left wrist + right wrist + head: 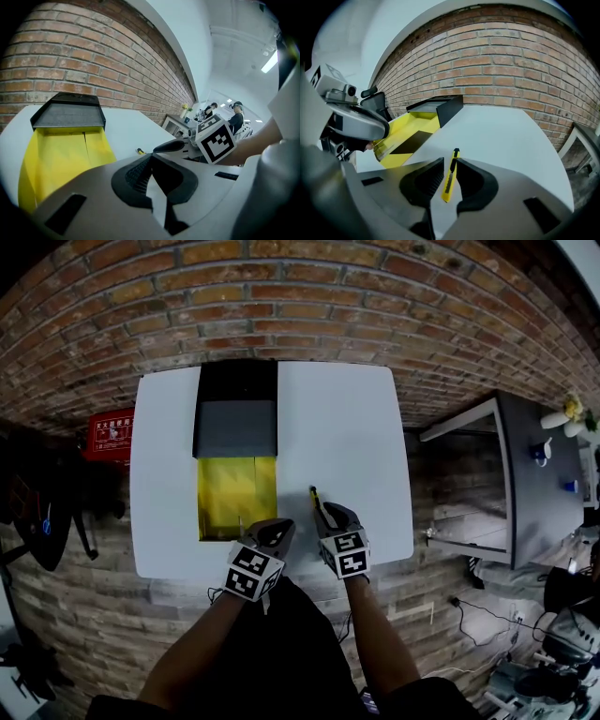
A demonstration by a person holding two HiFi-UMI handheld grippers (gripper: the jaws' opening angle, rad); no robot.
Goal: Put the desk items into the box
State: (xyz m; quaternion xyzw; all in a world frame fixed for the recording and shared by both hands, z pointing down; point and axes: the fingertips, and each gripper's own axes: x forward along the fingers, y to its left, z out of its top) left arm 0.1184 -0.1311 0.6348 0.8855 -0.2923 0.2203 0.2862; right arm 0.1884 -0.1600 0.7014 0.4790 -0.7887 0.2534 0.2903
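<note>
Grasping step: on my right gripper (450, 161) the fingers stand apart astride the yellow knife (449, 180), which lies on the desk (347, 427) right of the box (236, 498). The left gripper (150, 157) is closed and empty. Next I should pinch, then lift.

Utility knife (450, 180) lying flat, yellow box (234, 495) open

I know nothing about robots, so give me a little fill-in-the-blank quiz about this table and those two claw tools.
Between the right gripper's open jaws lies a yellow utility ____.
The box on the white table is ____ inside.
The left gripper's shut jaws hold ____.
The wall behind is made of ____.
Missing words: knife, yellow, nothing, brick.
</note>
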